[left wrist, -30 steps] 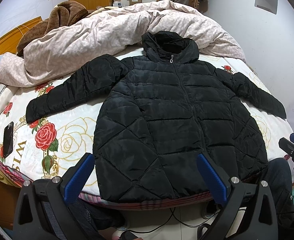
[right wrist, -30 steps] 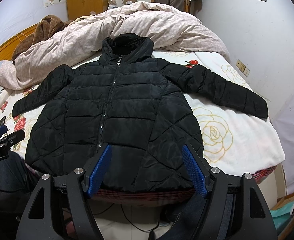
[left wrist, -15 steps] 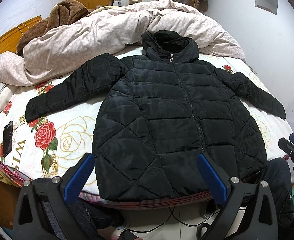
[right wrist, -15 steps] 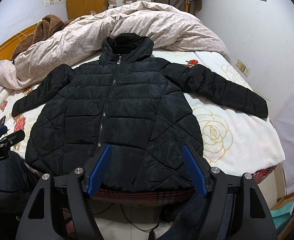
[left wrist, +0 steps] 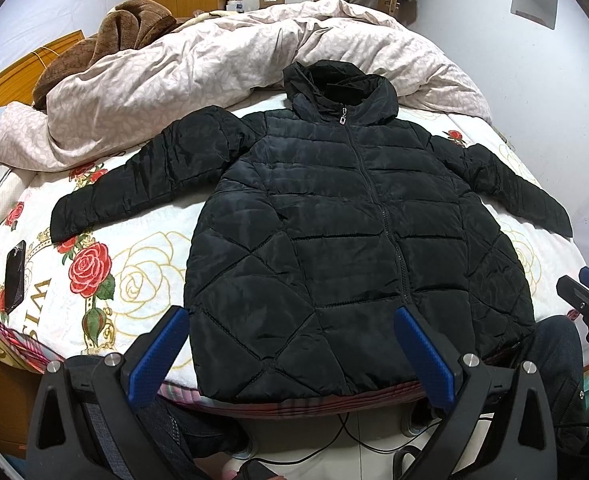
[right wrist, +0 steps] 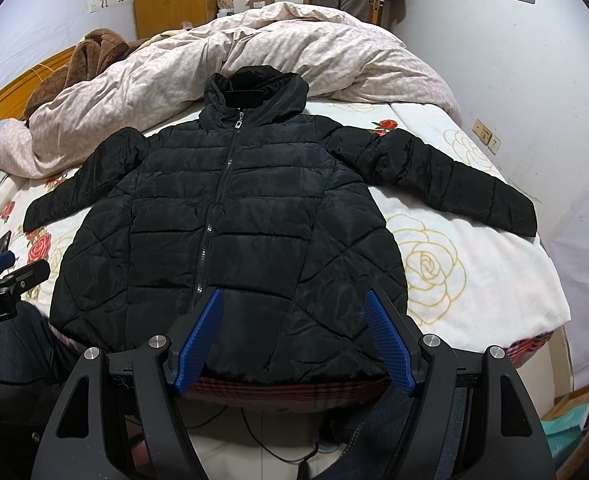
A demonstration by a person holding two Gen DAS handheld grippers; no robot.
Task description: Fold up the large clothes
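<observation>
A black quilted hooded jacket [left wrist: 334,232] [right wrist: 230,216] lies flat and zipped on the bed, front up, both sleeves spread out to the sides and the hem at the near edge. My left gripper [left wrist: 290,328] hangs open just short of the hem, holding nothing. My right gripper [right wrist: 294,312] is also open and empty, over the hem's right half. The left sleeve [left wrist: 146,176] reaches toward the phone side; the right sleeve [right wrist: 446,180] lies toward the wall. Each gripper shows at the edge of the other's view.
A rumpled pink duvet [left wrist: 230,68] and a brown blanket [left wrist: 130,28] fill the far half of the bed. A black phone [left wrist: 15,276] lies on the rose-print sheet [left wrist: 134,280] at left. The wall [right wrist: 514,80] borders the right. A person's legs and cables are below the bed edge.
</observation>
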